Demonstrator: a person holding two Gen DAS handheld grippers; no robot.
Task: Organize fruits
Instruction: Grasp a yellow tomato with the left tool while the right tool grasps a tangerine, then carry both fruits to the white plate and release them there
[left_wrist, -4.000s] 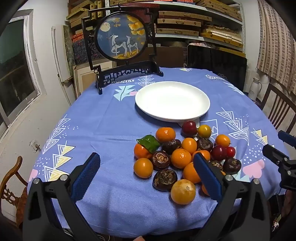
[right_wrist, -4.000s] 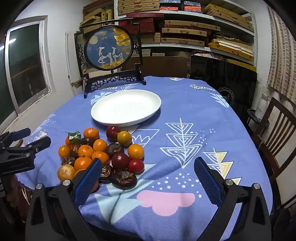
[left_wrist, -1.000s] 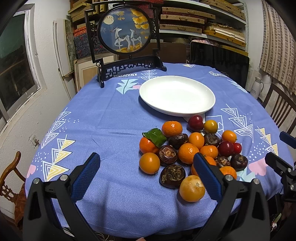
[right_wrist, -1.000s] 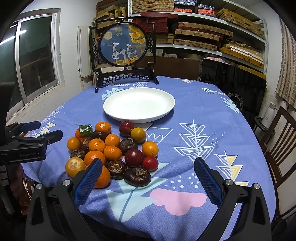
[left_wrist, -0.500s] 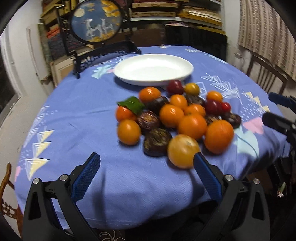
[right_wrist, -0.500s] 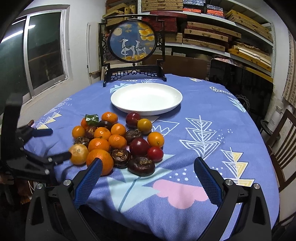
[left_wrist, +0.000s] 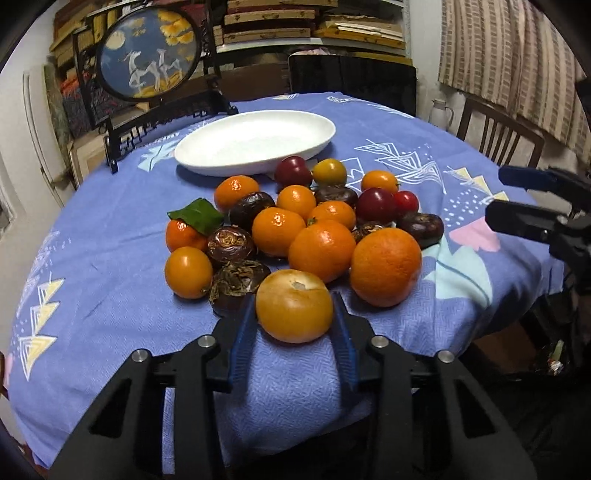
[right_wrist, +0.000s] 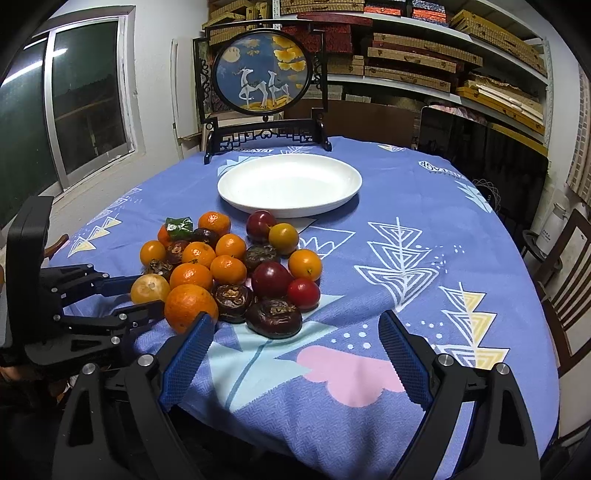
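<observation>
The left gripper (left_wrist: 294, 325) is closing, its blue pads against both flanks of the yellow-orange fruit (left_wrist: 294, 311) at the pile's near edge, close to the table's rim. The right gripper (right_wrist: 295, 334) stands wide, jaws closing on nothing, over bare tablecloth (right_wrist: 424, 229). The white plate (right_wrist: 290, 184) lies beyond the fruit pile (right_wrist: 229, 266). Only the right wrist view shows the window (right_wrist: 88, 107).

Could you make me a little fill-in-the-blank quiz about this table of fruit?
1. The round white plate holds ____ fruit.
2. The left hand-held gripper has its blue pads on either side of a pale ____ fruit.
3. The table wears a ____ patterned tablecloth.
4. A green ____ lies on one small orange fruit.

Missing: no; orange; blue; leaf
</observation>
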